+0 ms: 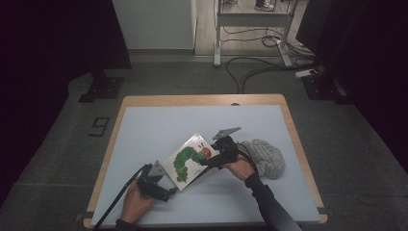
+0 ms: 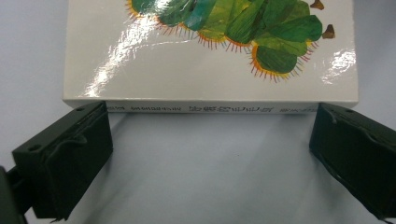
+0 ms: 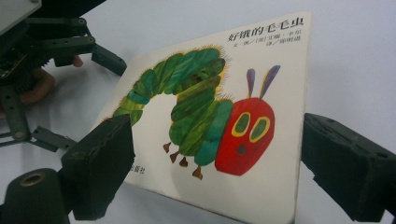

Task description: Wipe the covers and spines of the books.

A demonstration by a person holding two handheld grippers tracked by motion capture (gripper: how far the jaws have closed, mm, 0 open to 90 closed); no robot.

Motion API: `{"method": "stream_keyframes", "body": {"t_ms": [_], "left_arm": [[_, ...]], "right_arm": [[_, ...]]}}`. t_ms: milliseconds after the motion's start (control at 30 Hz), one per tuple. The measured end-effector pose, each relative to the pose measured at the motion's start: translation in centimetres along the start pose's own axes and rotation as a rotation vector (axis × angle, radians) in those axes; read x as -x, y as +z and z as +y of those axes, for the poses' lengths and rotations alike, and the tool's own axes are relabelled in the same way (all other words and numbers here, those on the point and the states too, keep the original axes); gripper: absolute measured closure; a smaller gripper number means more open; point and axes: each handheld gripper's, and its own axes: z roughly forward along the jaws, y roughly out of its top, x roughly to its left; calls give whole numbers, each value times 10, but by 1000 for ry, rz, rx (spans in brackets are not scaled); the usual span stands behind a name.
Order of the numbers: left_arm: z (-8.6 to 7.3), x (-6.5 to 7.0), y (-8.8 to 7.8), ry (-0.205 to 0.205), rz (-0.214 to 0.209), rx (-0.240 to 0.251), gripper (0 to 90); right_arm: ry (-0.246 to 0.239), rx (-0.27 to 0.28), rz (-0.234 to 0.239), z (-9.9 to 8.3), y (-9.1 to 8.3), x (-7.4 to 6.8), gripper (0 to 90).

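A white board book (image 1: 188, 160) with a green caterpillar and a red head on its cover lies at an angle on the pale mat (image 1: 159, 122). In the left gripper view the book (image 2: 210, 70) has its printed spine facing me. My left gripper (image 2: 210, 128) stands open just short of that spine, one jaw off each end. In the high view this left gripper (image 1: 168, 188) sits at the book's near left corner. My right gripper (image 1: 206, 163) is at the book's right edge. In the right gripper view the right gripper (image 3: 215, 140) is open, its jaws straddling the cover (image 3: 210, 116).
A grey knitted hat (image 1: 267, 156) lies on the mat just right of the right hand. The wooden table edge (image 1: 300, 144) frames the mat. Beyond the table are floor cables (image 1: 255, 67) and a desk frame (image 1: 250, 21). A hand (image 3: 35, 86) holds the left gripper's frame.
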Motion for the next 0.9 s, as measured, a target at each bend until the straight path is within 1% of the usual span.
{"method": "stream_keyframes", "body": {"t_ms": [67, 200, 367, 467, 567, 700, 800, 900], "left_arm": [[0, 0, 0, 0, 1, 0, 0], [0, 0, 0, 0, 1, 0, 0], [0, 0, 0, -1, 1, 0, 0], [0, 0, 0, -2, 2, 0, 0], [0, 1, 0, -3, 2, -1, 0], [0, 1, 0, -3, 2, -1, 0], [0, 0, 0, -4, 2, -1, 0], [0, 0, 0, -6, -1, 0, 0]], "right_arm": [[11, -3, 51, -1, 0, -1, 125], [-25, -18, 24, 1, 0, -7, 127], [-62, -52, 11, 6, 2, -5, 156], [-99, -82, 13, 10, 6, -2, 168], [-109, -99, 24, 15, 8, 2, 209], [-135, -142, 14, 21, 8, 7, 315], [-140, -167, 20, 22, 6, 9, 349], [-152, -171, 26, 22, 4, 9, 365]]}}
